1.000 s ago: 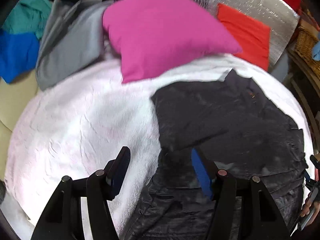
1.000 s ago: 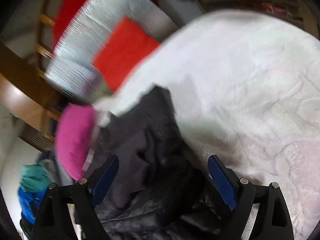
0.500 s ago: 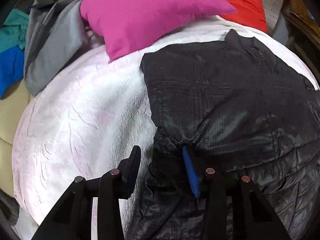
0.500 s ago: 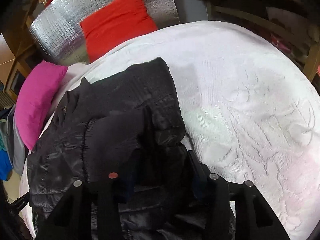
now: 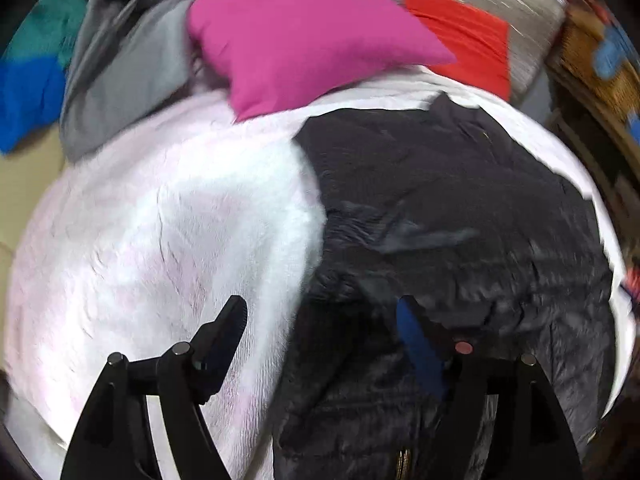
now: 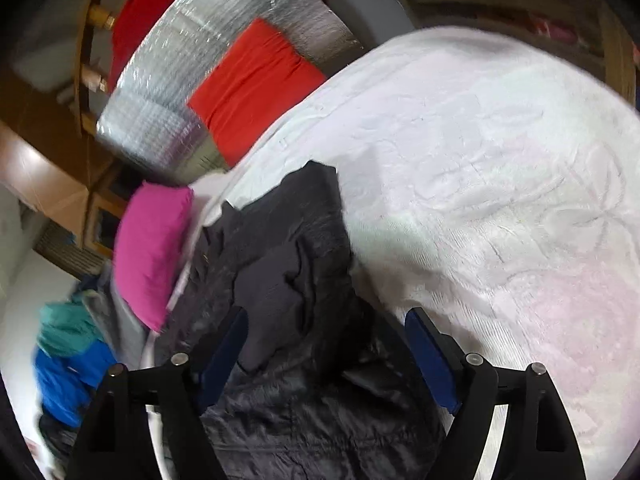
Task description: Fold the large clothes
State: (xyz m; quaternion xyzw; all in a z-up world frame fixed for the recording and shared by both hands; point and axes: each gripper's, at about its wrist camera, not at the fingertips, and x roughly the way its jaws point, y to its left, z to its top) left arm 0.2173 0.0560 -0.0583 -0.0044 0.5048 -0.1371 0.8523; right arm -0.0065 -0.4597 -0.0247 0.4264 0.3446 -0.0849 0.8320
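Left wrist view: left claw is spread wide, nothing between the fingers, hovering over the left edge of the black puffer jacket, one finger over the white blanket, the other over the fabric. Right wrist view: right claw also spread, gripping nothing, above a bunched, rumpled part of the jacket near its right edge. Jacket lies on the bed on top of the blanket, partly folded in on itself, far end pointing at the pink pillow. Behind that: grey garment, blue and teal clothes, red cushion against a silver foil panel. Both frames motion-blurred, so seam detail is unreadable. Risks as I see them: slick quilted shell could slip out of a shallow pinch; the left claw straddles the jacket edge, so closing there may catch the blanket too and drag it; a grab into the bunched part could take several layers and leave a skewed fold.
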